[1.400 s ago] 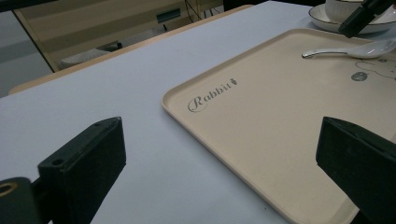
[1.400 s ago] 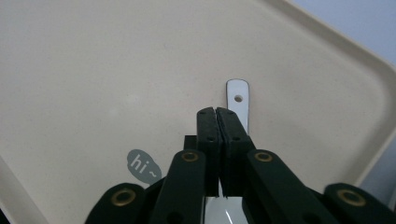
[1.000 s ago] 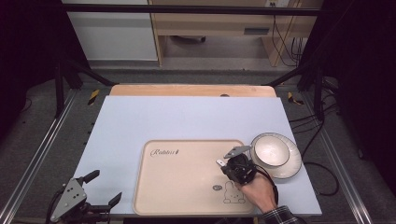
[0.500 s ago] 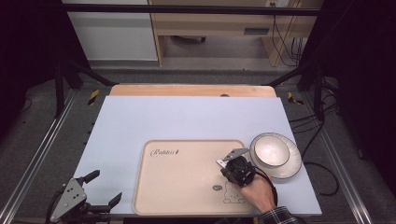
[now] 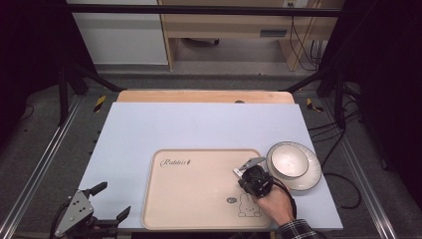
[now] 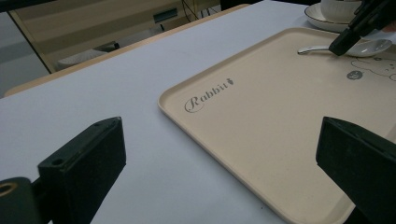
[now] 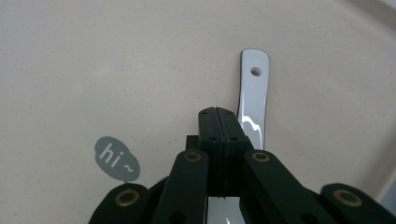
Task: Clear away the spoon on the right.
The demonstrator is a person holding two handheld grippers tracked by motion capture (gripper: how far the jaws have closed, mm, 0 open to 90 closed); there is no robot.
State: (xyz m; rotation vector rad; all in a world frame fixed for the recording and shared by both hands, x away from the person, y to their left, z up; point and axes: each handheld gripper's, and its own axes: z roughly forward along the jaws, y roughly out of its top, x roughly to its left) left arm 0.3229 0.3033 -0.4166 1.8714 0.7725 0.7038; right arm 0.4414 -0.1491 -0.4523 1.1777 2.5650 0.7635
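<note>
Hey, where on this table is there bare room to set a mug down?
Free: the pale blue mat behind the beige tray, and the strip left of it. The tray's left and middle are bare too. Crowded: its right side, where the right gripper meets the white spoon, with the bowl on its plate beside it.

Open run across left tray (image 5: pixel 199 189) and bare table (image 5: pixel 199 124); blocked on right by bowl on saucer (image 5: pixel 292 164), spoon (image 5: pixel 250 164), right gripper (image 5: pixel 255 180).
</note>
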